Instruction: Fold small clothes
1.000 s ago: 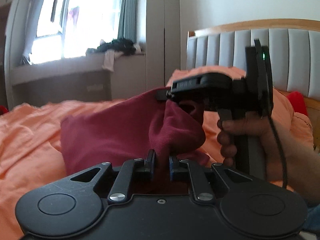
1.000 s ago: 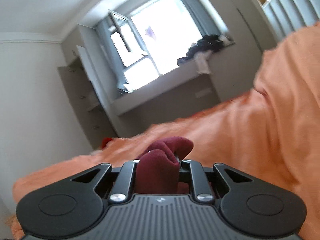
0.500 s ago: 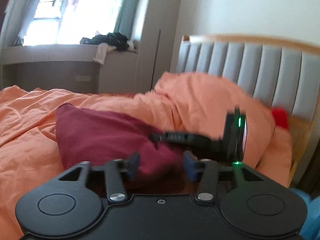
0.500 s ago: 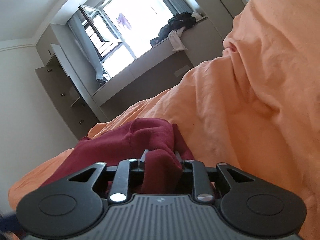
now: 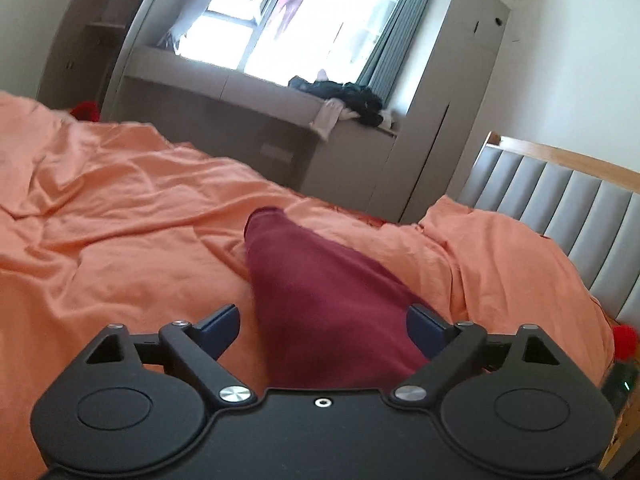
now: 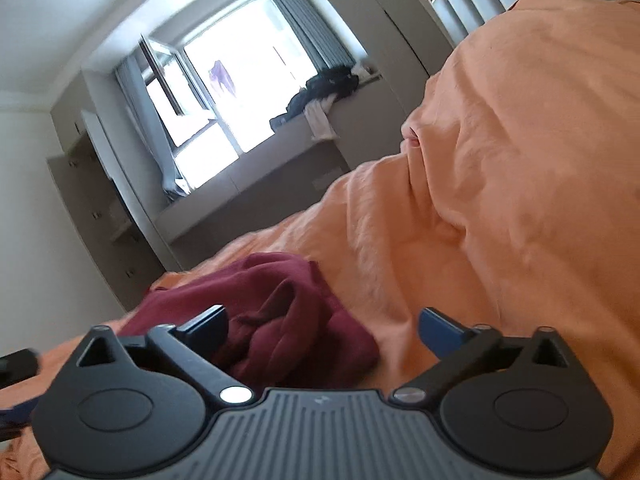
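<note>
While both pairs of fingers stand spread, the cloth lies loose on the bed:

Garment: one dark red garment point(image 5: 320, 300), soft and thick-looking, lying on the orange bedsheet point(image 5: 120, 216); in the left wrist view it runs as a long smooth strip from the centre of the frame down to the lower middle.
Garment, other end: in the right wrist view the same garment point(image 6: 280, 312) sits lower left of centre, bunched into rumpled folds beside a raised hump of bedsheet point(image 6: 520, 160).
Left gripper: the left gripper point(image 5: 322, 328) has its jaws wide apart, having just been opening; the garment lies between the blue pads, neither pad pressing it.
Right gripper: the right gripper point(image 6: 322, 328) is spread wide too, having just been opening; the bunched folds lie by its left finger, and nothing is gripped.
Count: one garment, two grippers, one bed.
Background: one bright window point(image 5: 288, 28) in the upper centre, one heap of dark clothes point(image 5: 344, 100) on the ledge below it, one padded grey headboard point(image 5: 560, 204) at right.
</note>
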